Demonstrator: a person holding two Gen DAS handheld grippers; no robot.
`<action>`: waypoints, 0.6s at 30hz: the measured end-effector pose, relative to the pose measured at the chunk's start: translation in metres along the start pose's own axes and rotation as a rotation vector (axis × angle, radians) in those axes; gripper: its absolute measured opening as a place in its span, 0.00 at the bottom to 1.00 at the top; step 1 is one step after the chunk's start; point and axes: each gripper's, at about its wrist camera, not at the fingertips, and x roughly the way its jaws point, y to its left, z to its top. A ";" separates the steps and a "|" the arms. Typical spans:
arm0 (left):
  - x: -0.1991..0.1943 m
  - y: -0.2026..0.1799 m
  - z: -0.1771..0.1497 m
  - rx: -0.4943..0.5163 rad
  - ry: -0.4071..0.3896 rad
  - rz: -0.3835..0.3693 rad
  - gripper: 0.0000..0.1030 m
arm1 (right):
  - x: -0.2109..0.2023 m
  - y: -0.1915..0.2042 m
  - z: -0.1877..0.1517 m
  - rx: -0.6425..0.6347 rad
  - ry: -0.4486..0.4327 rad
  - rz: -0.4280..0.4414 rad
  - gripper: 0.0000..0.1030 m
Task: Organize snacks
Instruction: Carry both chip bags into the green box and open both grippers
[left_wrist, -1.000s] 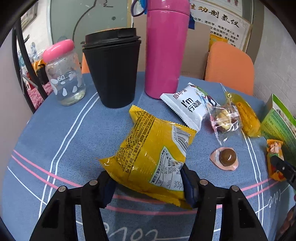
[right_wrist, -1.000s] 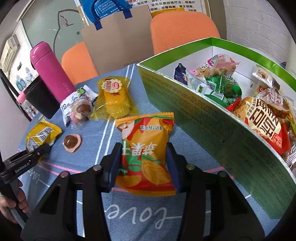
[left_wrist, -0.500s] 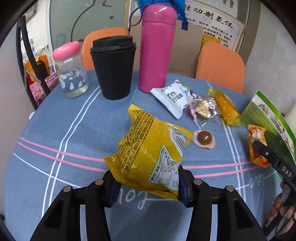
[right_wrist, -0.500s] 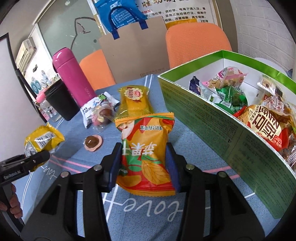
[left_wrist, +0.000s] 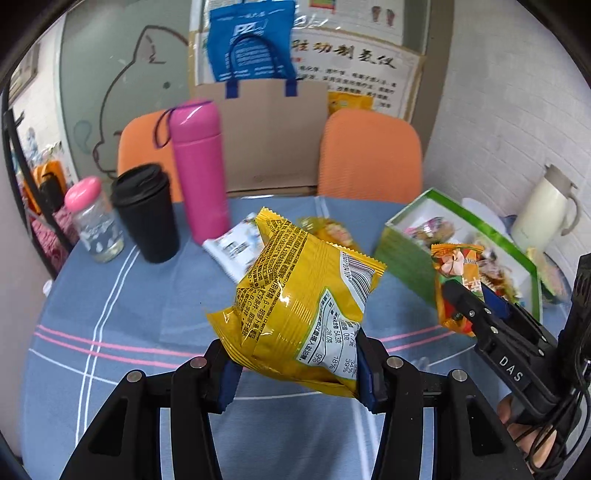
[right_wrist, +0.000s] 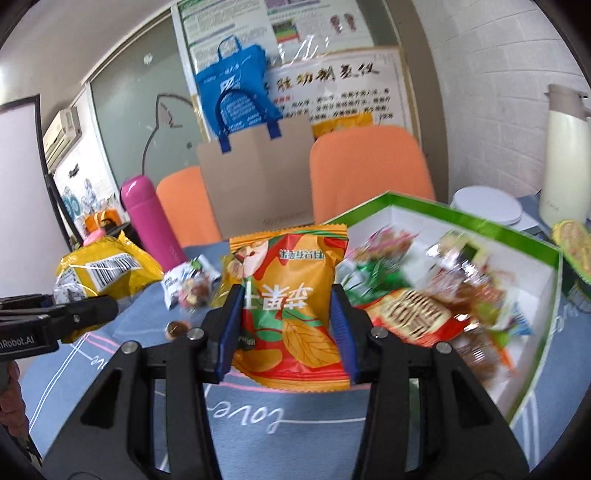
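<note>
My left gripper (left_wrist: 297, 373) is shut on a yellow snack bag (left_wrist: 303, 306), held up off the blue tablecloth (left_wrist: 110, 314). My right gripper (right_wrist: 286, 332) is shut on an orange snack pack (right_wrist: 291, 295), also lifted, just left of the green-rimmed snack box (right_wrist: 517, 236). In the left wrist view the right gripper (left_wrist: 476, 306) appears at the right with the orange pack (left_wrist: 456, 273) in front of the box (left_wrist: 406, 251). In the right wrist view the left gripper (right_wrist: 70, 310) and its yellow bag (right_wrist: 99, 269) show at the left. Loose snacks (right_wrist: 192, 284) lie on the cloth.
A pink flask (left_wrist: 199, 170), a black cup (left_wrist: 146, 212) and a pink-lidded jar (left_wrist: 92, 221) stand at the back left. Two orange chairs (left_wrist: 369, 155) and a paper bag (left_wrist: 273, 136) are behind the table. A white kettle (right_wrist: 565, 162) stands at the far right.
Both grippers have risen with their packs off the cloth and swung toward the green box, which now shows in the left wrist view. The left jaws closed slightly on the yellow bag.
</note>
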 end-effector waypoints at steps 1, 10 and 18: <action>-0.002 -0.009 0.003 0.011 -0.010 -0.009 0.50 | -0.004 -0.008 0.004 0.010 -0.014 -0.009 0.47; 0.010 -0.083 0.032 0.079 -0.023 -0.096 0.50 | -0.019 -0.095 0.028 0.144 -0.057 -0.120 0.47; 0.036 -0.140 0.060 0.107 -0.031 -0.144 0.50 | -0.018 -0.124 0.021 0.196 -0.032 -0.151 0.47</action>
